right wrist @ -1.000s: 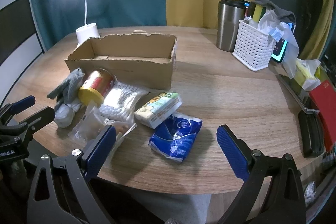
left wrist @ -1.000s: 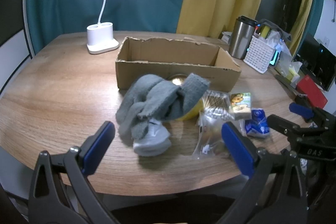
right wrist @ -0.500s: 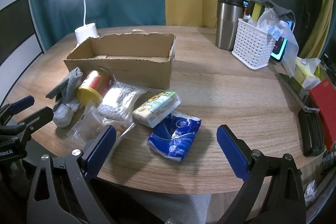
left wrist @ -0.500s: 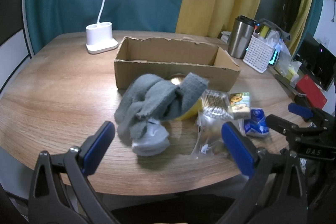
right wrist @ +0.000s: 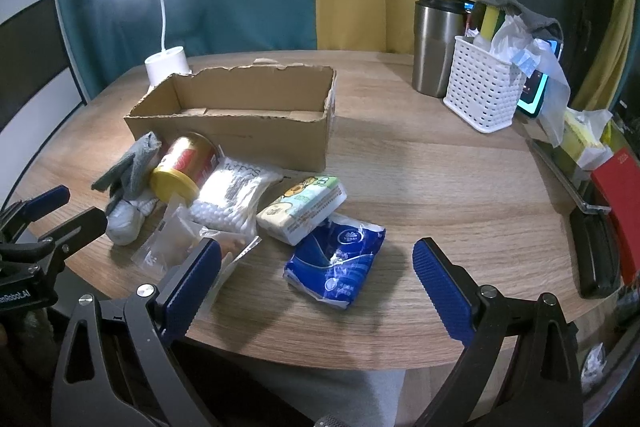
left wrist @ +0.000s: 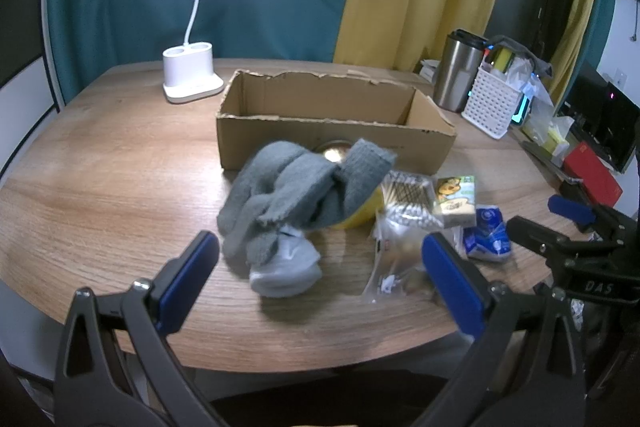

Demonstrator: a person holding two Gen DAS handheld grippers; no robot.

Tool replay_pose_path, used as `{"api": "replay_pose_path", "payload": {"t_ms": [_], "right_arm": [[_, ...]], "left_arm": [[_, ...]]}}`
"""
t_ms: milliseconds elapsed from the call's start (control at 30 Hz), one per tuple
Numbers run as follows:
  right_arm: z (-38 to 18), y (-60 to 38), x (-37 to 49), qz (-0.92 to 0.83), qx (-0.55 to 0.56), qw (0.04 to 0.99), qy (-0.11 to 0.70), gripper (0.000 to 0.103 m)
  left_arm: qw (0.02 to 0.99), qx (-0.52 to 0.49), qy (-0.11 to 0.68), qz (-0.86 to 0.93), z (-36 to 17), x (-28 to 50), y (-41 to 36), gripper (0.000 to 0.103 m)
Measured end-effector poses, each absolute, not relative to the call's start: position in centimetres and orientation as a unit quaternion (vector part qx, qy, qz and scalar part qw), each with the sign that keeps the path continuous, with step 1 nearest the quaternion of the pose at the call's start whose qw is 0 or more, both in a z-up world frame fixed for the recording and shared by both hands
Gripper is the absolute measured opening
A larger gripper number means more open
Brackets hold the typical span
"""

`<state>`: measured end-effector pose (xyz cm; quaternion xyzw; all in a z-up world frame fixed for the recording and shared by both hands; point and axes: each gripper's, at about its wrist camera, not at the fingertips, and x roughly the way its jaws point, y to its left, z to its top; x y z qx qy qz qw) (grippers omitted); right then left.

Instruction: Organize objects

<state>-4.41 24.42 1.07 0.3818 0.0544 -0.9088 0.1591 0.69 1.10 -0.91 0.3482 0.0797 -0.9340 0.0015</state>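
Two grippers, left gripper [left wrist: 320,275] and right gripper [right wrist: 316,275], hang spread and empty. Little has changed (only slight camera drift). The torn brown cardboard box [right wrist: 240,123] looks unfilled, so sorting seems unstarted.

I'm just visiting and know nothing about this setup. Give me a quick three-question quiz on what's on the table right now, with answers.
1. True or false: the cardboard box already holds the loose items.
2. Which item lies nearest the right gripper? A) the grey socks B) the blue tissue pack C) the steel tumbler
3. Fill in: the red and gold can lies on its ____, against the front of the box.

Key
1. False. The visible interior looks bare; the items lie on the table in front of it.
2. B
3. side

Both the right gripper and the left gripper are open and hold nothing.
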Motion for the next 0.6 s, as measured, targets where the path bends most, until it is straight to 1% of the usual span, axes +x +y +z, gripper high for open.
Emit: {"api": "replay_pose_path", "payload": {"t_ms": [600], "right_arm": [[0.77, 24.40, -4.78, -0.906, 0.387, 0.159, 0.056, 0.098]], "left_arm": [[0.000, 0.351, 0.076, -0.933, -0.85, 0.27, 1.26, 0.102]]}}
